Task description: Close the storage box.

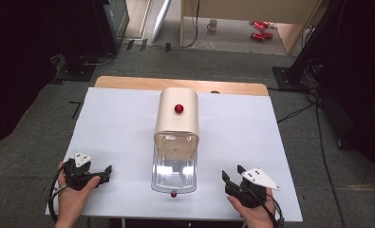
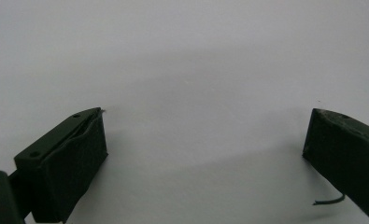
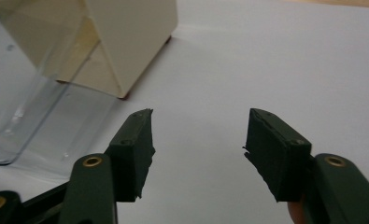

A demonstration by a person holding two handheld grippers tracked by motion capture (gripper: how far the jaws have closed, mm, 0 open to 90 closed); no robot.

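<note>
A cream housing (image 1: 177,112) with a red knob (image 1: 179,109) on top lies in the middle of the white worktop (image 1: 123,128), and a clear plastic drawer (image 1: 174,164) stands pulled out of its near end toward the person. A second small red knob (image 1: 174,194) sits at the drawer's near edge.

The left gripper (image 1: 107,172) rests low on the worktop, well to the left of the drawer, held in the person's left hand (image 1: 73,192); its jaws stand wide apart with bare white sheet between them (the left gripper view shows this plainly).

The right gripper (image 1: 231,173) is held in the right hand (image 1: 254,213) to the right of the drawer, apart from it. Its jaws are partly open, nothing between them. In the right gripper view the drawer (image 3: 28,112) and the housing's corner (image 3: 121,42) lie ahead and to the left of the jaws.
</note>
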